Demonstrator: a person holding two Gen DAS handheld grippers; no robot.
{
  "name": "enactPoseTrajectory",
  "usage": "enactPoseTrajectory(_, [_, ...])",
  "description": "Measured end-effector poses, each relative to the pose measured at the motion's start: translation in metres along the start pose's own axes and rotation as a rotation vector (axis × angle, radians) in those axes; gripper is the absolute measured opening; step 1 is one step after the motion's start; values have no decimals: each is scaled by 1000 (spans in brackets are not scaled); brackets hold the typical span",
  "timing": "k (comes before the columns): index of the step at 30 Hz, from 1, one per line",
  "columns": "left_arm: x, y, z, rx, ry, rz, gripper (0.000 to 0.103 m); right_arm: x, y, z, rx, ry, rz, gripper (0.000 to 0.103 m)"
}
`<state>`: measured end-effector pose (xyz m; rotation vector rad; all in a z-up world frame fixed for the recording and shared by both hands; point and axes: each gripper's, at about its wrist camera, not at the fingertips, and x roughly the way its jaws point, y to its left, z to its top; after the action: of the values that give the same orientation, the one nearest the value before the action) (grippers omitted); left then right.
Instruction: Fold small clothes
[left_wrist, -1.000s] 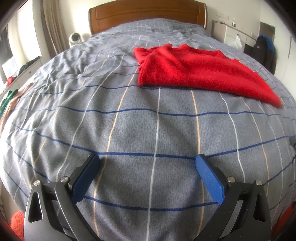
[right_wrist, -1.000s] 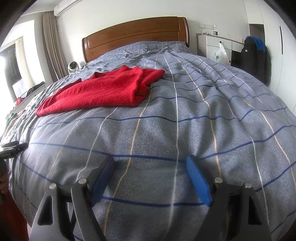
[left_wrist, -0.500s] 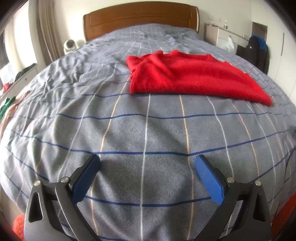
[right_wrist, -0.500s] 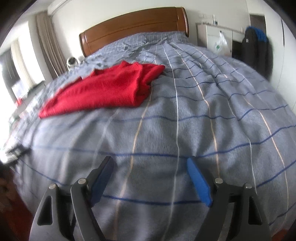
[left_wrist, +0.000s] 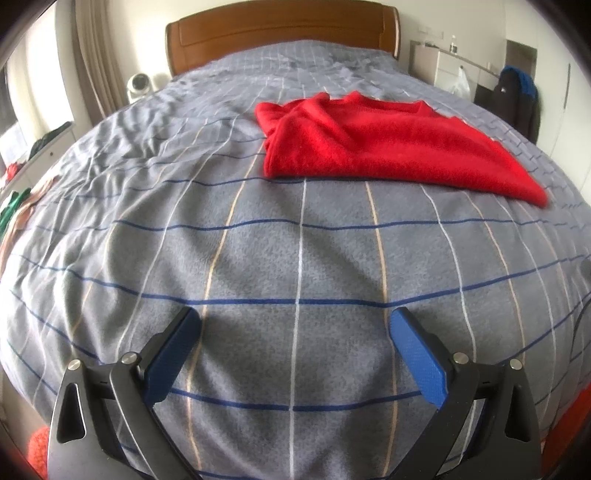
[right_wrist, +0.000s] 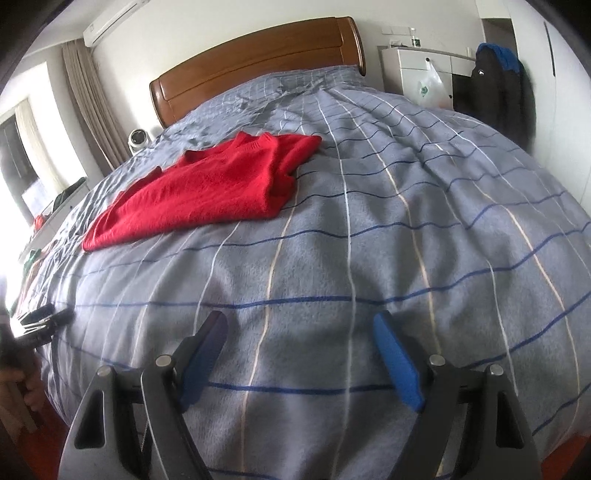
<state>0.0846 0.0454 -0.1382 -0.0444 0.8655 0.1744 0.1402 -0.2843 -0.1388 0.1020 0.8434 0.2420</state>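
Observation:
A folded red sweater (left_wrist: 388, 147) lies flat on the grey checked bedspread (left_wrist: 295, 251), in the far half of the bed. My left gripper (left_wrist: 295, 325) hovers over bare bedspread near the foot of the bed, open, nothing between its blue pads. In the right wrist view the red sweater (right_wrist: 207, 188) lies up and to the left. My right gripper (right_wrist: 299, 328) is also open and empty above the bedspread (right_wrist: 369, 240), well short of the sweater. The other gripper's black tip (right_wrist: 44, 319) shows at the left edge.
A wooden headboard (left_wrist: 284, 33) closes the far end. A small white fan (right_wrist: 138, 138) stands left of the bed, a white cabinet with a plastic bag (right_wrist: 428, 81) and a hung dark jacket (right_wrist: 498, 88) to the right. Clothes (left_wrist: 14, 210) lie at the left.
Both views shifted slightly: in the left wrist view the sweater has drifted a little left and down, and the right view has rolled a little. Both grippers stay open and empty.

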Motion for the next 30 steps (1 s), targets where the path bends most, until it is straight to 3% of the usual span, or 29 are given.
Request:
enactPoseTrajectory(13, [-6, 15, 3, -60, -45, -7, 102, 0, 3, -7, -32, 1, -12, 81])
enactPoseTrajectory(19, [5, 14, 0, -49, 3, 12, 102, 6, 10, -16, -92, -11, -50, 84])
enactPoseTrajectory(30, [5, 10, -2, -39, 1, 22, 103, 9, 9, -22, -92, -23, -40, 88])
